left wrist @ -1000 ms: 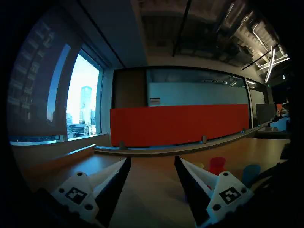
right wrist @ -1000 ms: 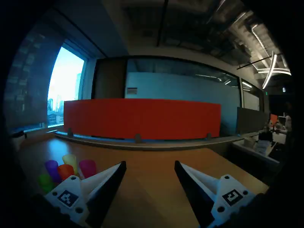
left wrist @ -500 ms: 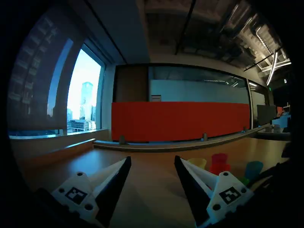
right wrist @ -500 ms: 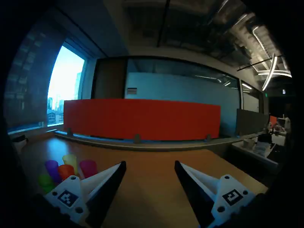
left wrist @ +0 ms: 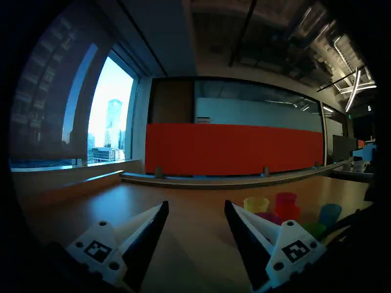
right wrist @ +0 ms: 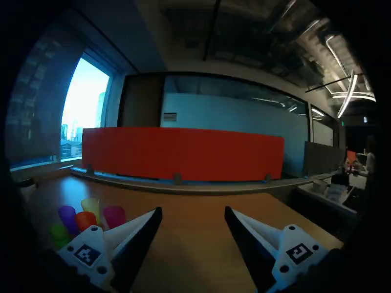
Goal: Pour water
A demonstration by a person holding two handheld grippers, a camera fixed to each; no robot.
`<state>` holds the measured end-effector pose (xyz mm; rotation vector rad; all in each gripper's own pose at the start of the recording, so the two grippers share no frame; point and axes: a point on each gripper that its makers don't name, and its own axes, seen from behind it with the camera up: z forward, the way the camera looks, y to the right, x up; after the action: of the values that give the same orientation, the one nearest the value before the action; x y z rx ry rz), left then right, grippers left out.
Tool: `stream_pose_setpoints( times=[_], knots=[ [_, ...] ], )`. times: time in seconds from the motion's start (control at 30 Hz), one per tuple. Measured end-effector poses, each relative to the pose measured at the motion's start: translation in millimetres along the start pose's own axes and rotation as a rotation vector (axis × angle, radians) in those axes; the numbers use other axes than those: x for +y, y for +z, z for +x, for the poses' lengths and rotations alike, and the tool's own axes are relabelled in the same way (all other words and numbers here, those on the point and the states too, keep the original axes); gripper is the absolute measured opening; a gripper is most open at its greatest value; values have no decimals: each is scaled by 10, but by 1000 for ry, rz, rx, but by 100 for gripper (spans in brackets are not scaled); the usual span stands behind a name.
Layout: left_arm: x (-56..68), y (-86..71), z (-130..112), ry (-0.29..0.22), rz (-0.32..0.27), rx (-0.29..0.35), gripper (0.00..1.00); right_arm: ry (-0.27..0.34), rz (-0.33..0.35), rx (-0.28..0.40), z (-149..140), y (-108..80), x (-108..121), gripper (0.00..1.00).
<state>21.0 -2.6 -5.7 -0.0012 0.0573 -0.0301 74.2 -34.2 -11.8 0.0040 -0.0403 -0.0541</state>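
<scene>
A cluster of coloured plastic cups stands on the wooden table. In the left gripper view the yellow cup [left wrist: 256, 204], red cup [left wrist: 286, 206], blue cup [left wrist: 330, 214] and green cup [left wrist: 315, 228] sit to the right, just behind my right finger. In the right gripper view the same group lies at lower left: purple cup [right wrist: 67, 218], orange cup [right wrist: 85, 220], yellow cup [right wrist: 90, 207], magenta cup [right wrist: 113, 215], green cup [right wrist: 59, 233]. My left gripper [left wrist: 195, 215] is open with nothing between its fingers. My right gripper [right wrist: 193, 219] is open and holds nothing too.
The wooden table [right wrist: 195, 244] stretches ahead to a red divider panel [right wrist: 181, 152] at its far edge. A bright window [left wrist: 110, 127] is on the left. A second desk with clutter [right wrist: 332, 190] lies to the right.
The left gripper view has tilted down and turned toward the cups, so more of them show beside its right finger. The right gripper view is nearly unchanged.
</scene>
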Motion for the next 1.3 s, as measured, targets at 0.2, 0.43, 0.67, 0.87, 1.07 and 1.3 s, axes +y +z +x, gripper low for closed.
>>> stream_pose_setpoints(
  times=[0.2, 0.43, 0.67, 0.87, 1.07, 1.3],
  knots=[
    [-24, 14, -74, 6, 8, -19, 84, 2, -8, 0, 6, -20, 43, 99],
    [-49, 39, -124, 6, 15, -35, 84, 0, -8, 1, 14, -34, 45, 99],
    [-48, 60, -180, 27, 21, -53, 84, 0, -4, 1, 10, -32, 22, 99],
    [-51, 63, -176, 28, 22, -54, 84, 1, -4, 2, 19, -41, 27, 99],
    [-47, 59, -181, 28, 22, -55, 84, 1, -2, 9, 25, -48, 34, 99],
    [-47, 59, -192, 30, 22, -56, 84, 8, 0, 23, 12, -72, 64, 99]
  ],
)
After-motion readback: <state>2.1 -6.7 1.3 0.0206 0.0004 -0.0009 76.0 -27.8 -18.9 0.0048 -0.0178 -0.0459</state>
